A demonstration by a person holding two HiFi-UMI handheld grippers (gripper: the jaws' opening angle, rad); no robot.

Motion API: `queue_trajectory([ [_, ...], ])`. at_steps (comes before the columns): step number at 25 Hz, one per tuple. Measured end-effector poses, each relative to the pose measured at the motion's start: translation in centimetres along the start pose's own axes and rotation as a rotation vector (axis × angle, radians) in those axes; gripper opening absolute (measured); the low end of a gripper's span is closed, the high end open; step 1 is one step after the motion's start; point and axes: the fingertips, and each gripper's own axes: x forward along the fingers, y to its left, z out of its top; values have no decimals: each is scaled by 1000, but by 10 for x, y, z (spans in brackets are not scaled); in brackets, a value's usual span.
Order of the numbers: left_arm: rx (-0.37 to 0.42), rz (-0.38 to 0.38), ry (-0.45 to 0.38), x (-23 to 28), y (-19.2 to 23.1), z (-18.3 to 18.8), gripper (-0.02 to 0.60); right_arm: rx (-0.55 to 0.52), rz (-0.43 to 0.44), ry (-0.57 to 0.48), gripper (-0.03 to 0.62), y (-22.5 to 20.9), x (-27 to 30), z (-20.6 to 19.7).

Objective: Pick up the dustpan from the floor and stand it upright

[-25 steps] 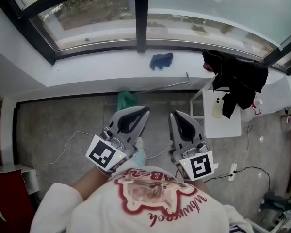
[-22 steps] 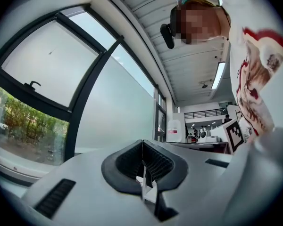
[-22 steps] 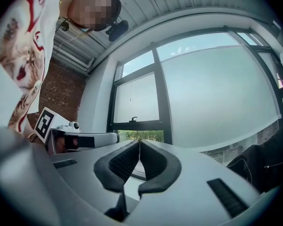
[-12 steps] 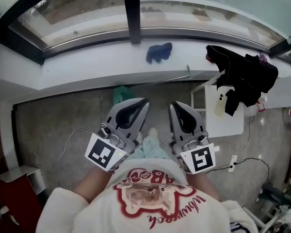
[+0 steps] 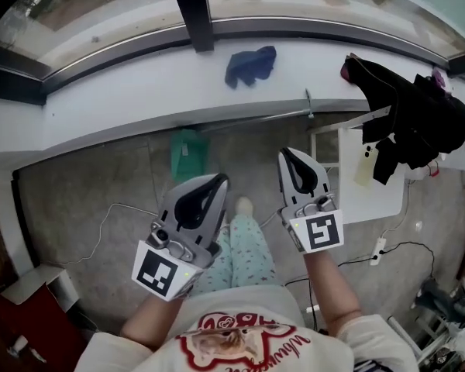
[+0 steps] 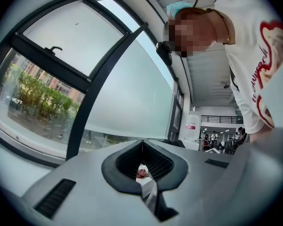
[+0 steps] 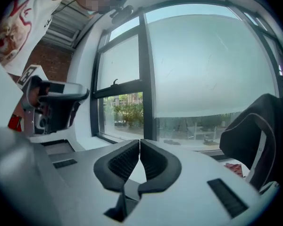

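Note:
The green dustpan (image 5: pixel 187 153) lies on the grey floor against the wall under the window sill. A thin metal handle (image 5: pixel 263 118) runs from it to the right along the wall. Both grippers hover above the floor, short of the pan. In the head view my left gripper (image 5: pixel 218 178) points toward the pan's right side, jaws shut and empty. My right gripper (image 5: pixel 288 153) is further right, also shut with nothing in it. Neither gripper view shows the dustpan; both look at the window, with the jaw tips of the left gripper (image 6: pixel 142 141) and the right gripper (image 7: pixel 140 141) meeting.
A blue cloth (image 5: pixel 249 64) lies on the white sill (image 5: pixel 124 99). Dark clothing (image 5: pixel 418 122) hangs over a white table (image 5: pixel 376 188) at the right. Cables (image 5: pixel 108 219) and a power strip (image 5: pixel 380 246) lie on the floor. The person's leg and foot (image 5: pixel 244 208) are between the grippers.
The head view has tipped further down and the dustpan shows more fully. Both grippers have sunk and moved forward; the left sits lower in the picture, the right further right.

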Motion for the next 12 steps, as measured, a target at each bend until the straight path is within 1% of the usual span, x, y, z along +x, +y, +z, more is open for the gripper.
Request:
queue_trajectory([
  [2,-8,-2,13,7,10,-20,21,-16,-4,17,26,-11,20,-28],
  [4,-16,-1,24,14,20,-39,21,-21,-1,58,27,-21,36,-63],
  [7,-29,12,45,17,35,-67,21,3,-10,119,30,-33,57,-117],
  [10,-42,26,76,15,47,-97,21,40,0,160,80,-42,77,-173],
  [12,-29,28,101,13,53,-118,21,43,20,183,107,-47,89,-212],
])
